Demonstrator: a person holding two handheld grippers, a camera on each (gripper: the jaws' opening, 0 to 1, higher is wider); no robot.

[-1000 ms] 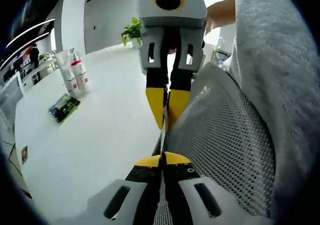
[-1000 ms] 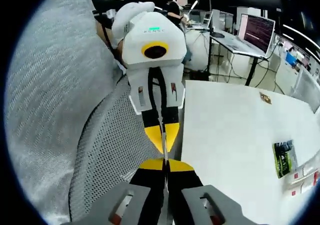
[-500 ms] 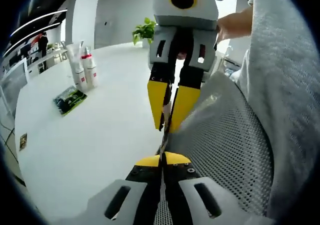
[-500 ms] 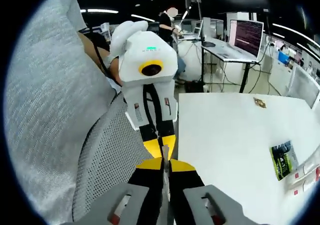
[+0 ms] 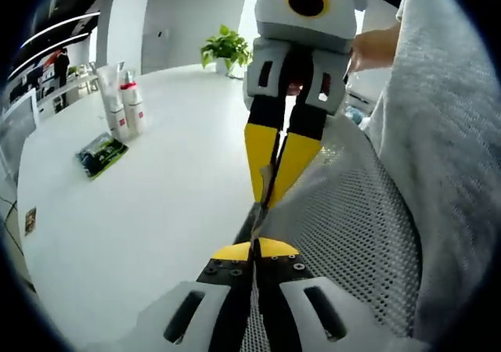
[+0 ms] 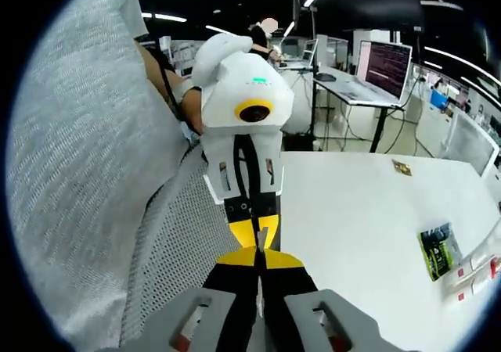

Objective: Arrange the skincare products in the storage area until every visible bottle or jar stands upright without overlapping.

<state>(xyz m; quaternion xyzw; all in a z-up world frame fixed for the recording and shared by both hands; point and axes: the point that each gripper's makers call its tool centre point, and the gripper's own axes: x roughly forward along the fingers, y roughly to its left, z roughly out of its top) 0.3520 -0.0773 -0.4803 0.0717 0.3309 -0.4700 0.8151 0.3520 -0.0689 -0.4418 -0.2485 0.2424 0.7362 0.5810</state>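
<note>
**Grippers meet tip to tip at the table edge; bottles not yet reached**

The white table (image 5: 156, 203) takes up most of the left gripper view, with a grey mesh chair back (image 5: 352, 227) close against its near edge and a grey sleeve (image 5: 454, 133) beyond. The work proper looks not yet begun: both tools are held over the chair at the table's edge, well apart from the products.

The left gripper (image 5: 254, 252) has its yellow-tipped jaws pressed together with nothing between them. The right gripper (image 5: 275, 181) faces it, tips nearly touching the left's; its jaws are also closed on nothing, as the right gripper view confirms (image 6: 257, 258).

The skincare bottles (image 5: 125, 109) stand upright, close together near the far left edge of the table. A flat green and black packet (image 5: 100, 153) lies just in front of them. In the right gripper view the packet (image 6: 435, 250) sits near the right rim, with white items beside it too blurred to read.

No tray, box or bin can be made out, so the storage area is unclear.

Next, I judge, the grippers must separate, cross to the bottles and open.
</note>
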